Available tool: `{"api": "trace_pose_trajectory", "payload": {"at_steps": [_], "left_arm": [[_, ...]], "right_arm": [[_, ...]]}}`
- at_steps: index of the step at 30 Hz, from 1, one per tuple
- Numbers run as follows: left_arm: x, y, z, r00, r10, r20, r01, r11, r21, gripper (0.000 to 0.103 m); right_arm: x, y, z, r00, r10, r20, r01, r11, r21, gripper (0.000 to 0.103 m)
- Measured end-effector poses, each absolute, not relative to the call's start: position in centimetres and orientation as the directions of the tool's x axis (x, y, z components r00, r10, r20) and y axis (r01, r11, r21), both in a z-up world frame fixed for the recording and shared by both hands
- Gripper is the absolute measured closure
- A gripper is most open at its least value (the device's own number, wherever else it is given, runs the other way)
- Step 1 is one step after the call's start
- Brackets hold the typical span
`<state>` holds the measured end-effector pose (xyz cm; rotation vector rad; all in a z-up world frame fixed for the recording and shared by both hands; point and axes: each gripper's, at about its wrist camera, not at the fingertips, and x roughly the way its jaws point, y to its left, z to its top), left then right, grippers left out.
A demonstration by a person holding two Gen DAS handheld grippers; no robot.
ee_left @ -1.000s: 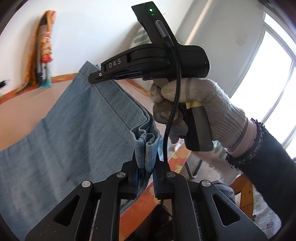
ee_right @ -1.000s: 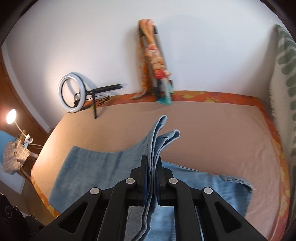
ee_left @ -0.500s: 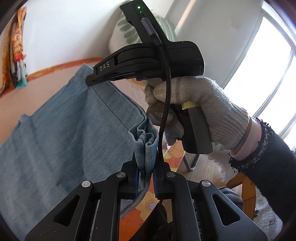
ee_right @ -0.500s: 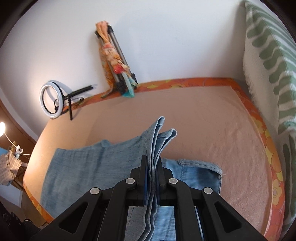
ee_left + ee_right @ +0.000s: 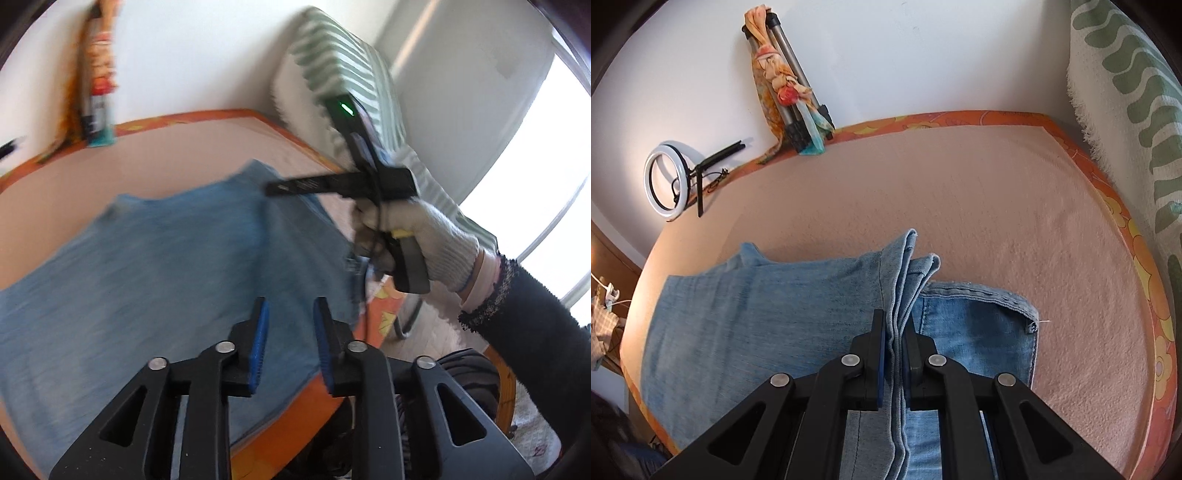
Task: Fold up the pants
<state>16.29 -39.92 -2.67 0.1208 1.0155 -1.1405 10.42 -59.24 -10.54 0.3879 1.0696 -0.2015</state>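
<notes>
Since half a second ago the denim bunch has been let out of the left tongs [image 5: 289, 341], whose jaws have just been opening and now stand apart with nothing between the blue pads; only flat cloth is seen beyond them. By the right tongs [image 5: 894, 356] a stack of hem layers is clamped tight, and the pants [image 5: 746, 314] have been lowered closer to the bed [image 5: 960, 199]. They are spread over its near left part, with the folded-over leg ends held up above the waistband at the near right.

Trouble may be expected from the uneven release (one corner dropped, the other held): the freed edge could be dragged askew or left rumpled, and the fold set crooked. The near edge lies close to the mattress side, so cloth could slide off. In the left view the gloved hand [image 5: 424, 236] is blurred.
</notes>
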Motion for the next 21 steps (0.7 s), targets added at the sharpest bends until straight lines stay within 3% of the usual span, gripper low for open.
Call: {"api": "trace_pose_trajectory", "payload": {"at_steps": [7, 14, 17, 21], "left_arm": [[18.7, -33.0, -2.4, 0.173, -0.678, -0.715, 0.727, 0.578, -0.372, 0.066], [20.3, -25.5, -5.0, 0.289, -0.633, -0.718, 0.599, 0.705, -0.380, 0.065], [20.7, -22.1, -6.4, 0.325, -0.603, -0.729, 0.524, 0.756, -0.392, 0.065], [20.7, -18.9, -8.6, 0.360, -0.545, -0.757, 0.432, 0.817, -0.382, 0.065]], "right_arm": [[10.2, -58.8, -10.0, 0.412, -0.059, -0.909, 0.342, 0.935, 0.094, 0.075], [9.1, -58.2, -7.3, 0.449, -0.064, -0.891, 0.339, 0.935, 0.103, 0.073], [9.3, -56.3, -5.9, 0.484, -0.034, -0.875, 0.310, 0.941, 0.135, 0.068], [10.5, -52.5, -4.7, 0.512, 0.035, -0.859, 0.227, 0.958, 0.174, 0.068]]}}
